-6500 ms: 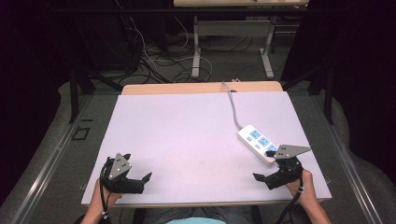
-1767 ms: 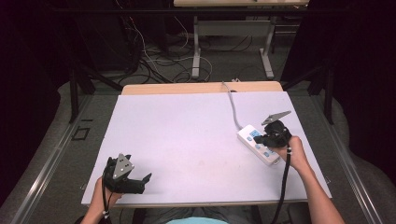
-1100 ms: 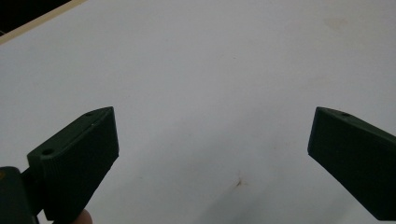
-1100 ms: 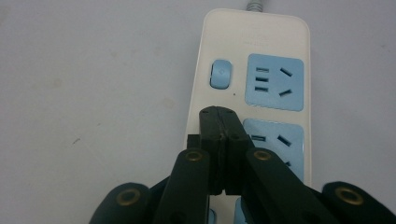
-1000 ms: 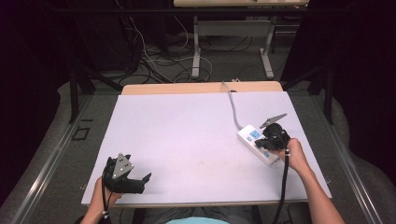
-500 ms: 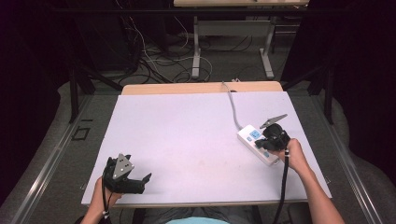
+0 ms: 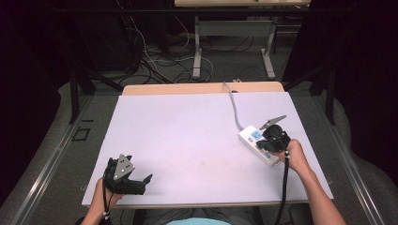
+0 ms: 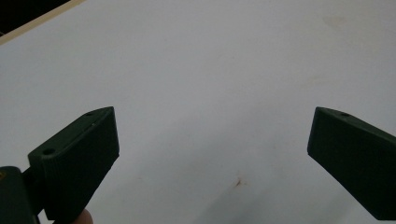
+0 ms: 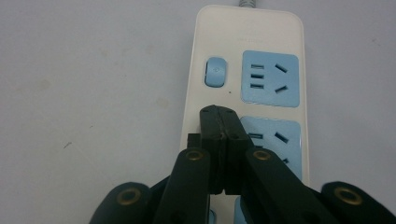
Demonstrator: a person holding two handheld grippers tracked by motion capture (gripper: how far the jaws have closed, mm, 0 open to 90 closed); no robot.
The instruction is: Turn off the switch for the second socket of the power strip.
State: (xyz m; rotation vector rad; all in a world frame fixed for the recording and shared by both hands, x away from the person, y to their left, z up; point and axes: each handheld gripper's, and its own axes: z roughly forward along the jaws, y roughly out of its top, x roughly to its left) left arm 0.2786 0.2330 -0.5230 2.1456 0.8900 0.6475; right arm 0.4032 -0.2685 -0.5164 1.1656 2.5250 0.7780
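A white power strip (image 7: pixel 258 143) (image 9: pixel 247 93) with blue sockets lies at the right of the white table top, its grey cord (image 7: pixel 233 105) running to the far edge. My right gripper (image 7: pixel 268 140) (image 9: pixel 219 116) is over it, pointing down, jaws shut with nothing between them. The tips sit over the strip's left side, just below the blue switch button (image 9: pixel 215 71); whether they touch the strip I cannot tell. My left gripper (image 7: pixel 145 180) (image 8: pixel 210 154) rests near the front left edge, open, bare table between its fingers (image 8: pixel 79 158).
The white board (image 7: pixel 187 136) lies on a wooden table whose far edge (image 7: pixel 187 88) shows. Beyond it the floor holds tangled cables (image 7: pixel 155 61) and table legs (image 7: pixel 197 51). Dark curtains stand at both sides.
Since several seconds ago the right gripper went from the front right edge up onto the power strip. Over the last second neither gripper has visibly moved.
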